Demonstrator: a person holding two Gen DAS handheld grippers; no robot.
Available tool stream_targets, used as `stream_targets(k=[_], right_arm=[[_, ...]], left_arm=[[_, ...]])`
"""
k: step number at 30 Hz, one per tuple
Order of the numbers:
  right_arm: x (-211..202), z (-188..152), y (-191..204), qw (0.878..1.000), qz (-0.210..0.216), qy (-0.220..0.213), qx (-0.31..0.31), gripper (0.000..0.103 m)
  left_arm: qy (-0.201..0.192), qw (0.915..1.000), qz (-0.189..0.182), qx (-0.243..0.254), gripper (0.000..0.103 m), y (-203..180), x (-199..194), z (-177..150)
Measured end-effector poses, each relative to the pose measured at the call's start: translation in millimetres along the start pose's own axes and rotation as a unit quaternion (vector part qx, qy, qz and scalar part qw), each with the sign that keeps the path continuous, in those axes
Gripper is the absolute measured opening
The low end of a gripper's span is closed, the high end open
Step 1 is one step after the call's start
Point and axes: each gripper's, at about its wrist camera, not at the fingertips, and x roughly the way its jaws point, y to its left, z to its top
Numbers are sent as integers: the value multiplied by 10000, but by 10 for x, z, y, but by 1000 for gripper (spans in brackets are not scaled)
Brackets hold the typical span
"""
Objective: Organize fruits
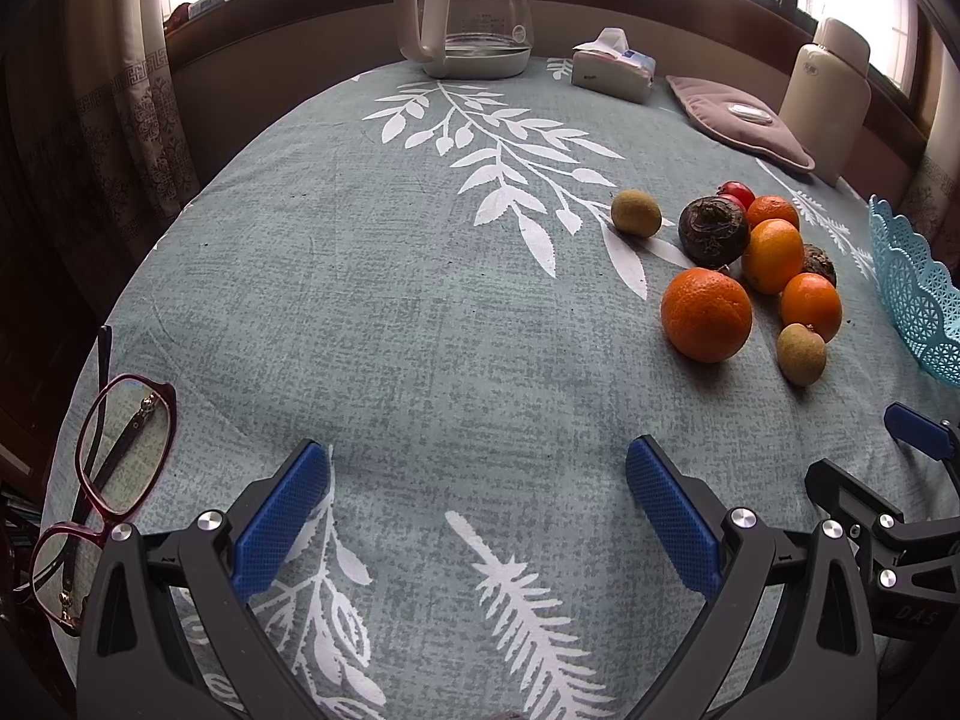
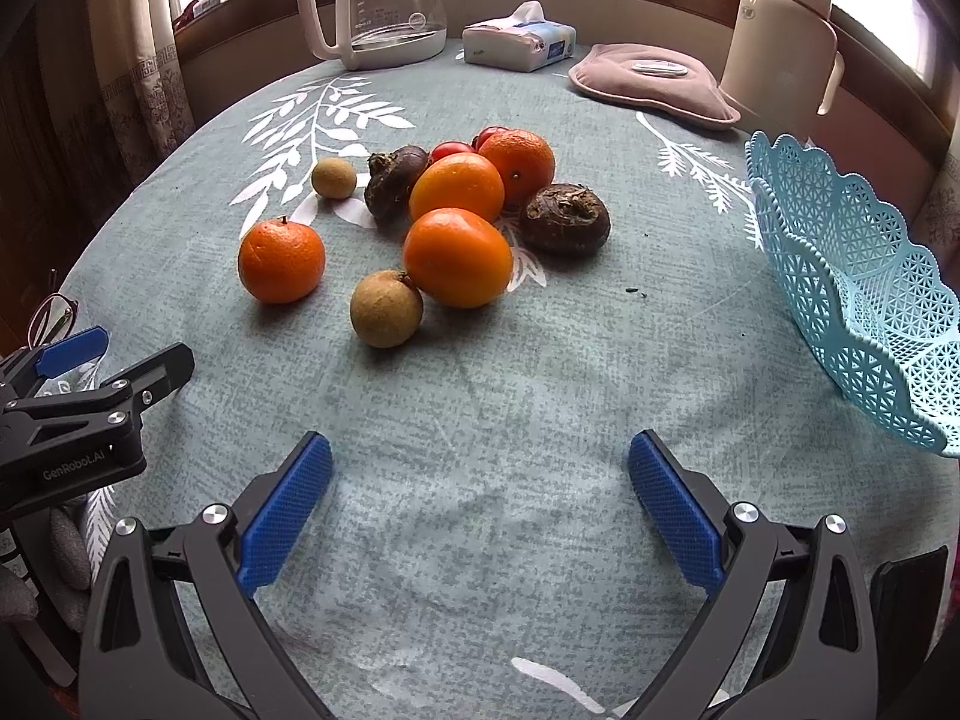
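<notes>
A heap of fruit lies on the grey-green tablecloth: several oranges, with the nearest one [image 2: 458, 256] in the middle and one [image 2: 281, 262] apart at the left, two brown longans [image 2: 386, 309], two dark water chestnuts [image 2: 564, 219] and small red tomatoes [image 2: 451, 150]. A light blue lattice basket [image 2: 864, 294] stands at the right, empty where it shows. My right gripper [image 2: 480, 510] is open and empty, short of the fruit. My left gripper [image 1: 477, 516] is open and empty, left of the fruit [image 1: 706, 313]; the basket edge [image 1: 918, 294] shows at the far right.
Red-framed glasses [image 1: 114, 480] lie by the left table edge. At the back stand a glass kettle [image 2: 384, 6], a tissue pack [image 2: 519, 42], a pink pad [image 2: 654, 84] and a white thermos [image 2: 780, 36]. The left gripper's body [image 2: 72, 420] shows at the left of the right wrist view.
</notes>
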Motion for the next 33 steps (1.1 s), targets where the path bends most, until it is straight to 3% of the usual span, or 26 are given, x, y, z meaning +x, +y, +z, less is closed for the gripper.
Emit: stream_targets(k=[9,18,23,33], right_arm=[[-192,-6,-123,9977,184,-495,413,101],[-280,131,-256,9915,364,-896,865,97],[-237,271,-288,9856,615,-937,1269,80],[-4,469,-146,9844,765,-774,1386,65]], left_arm=[[-54,9989,-293,373,98,-113,-46,46],[-257,9984,-249,447,98,-169,-95,154],[-423,9982,-227,353,98,-90,-193,217],[-492,9977,-196,414,98,-67,-214,224]])
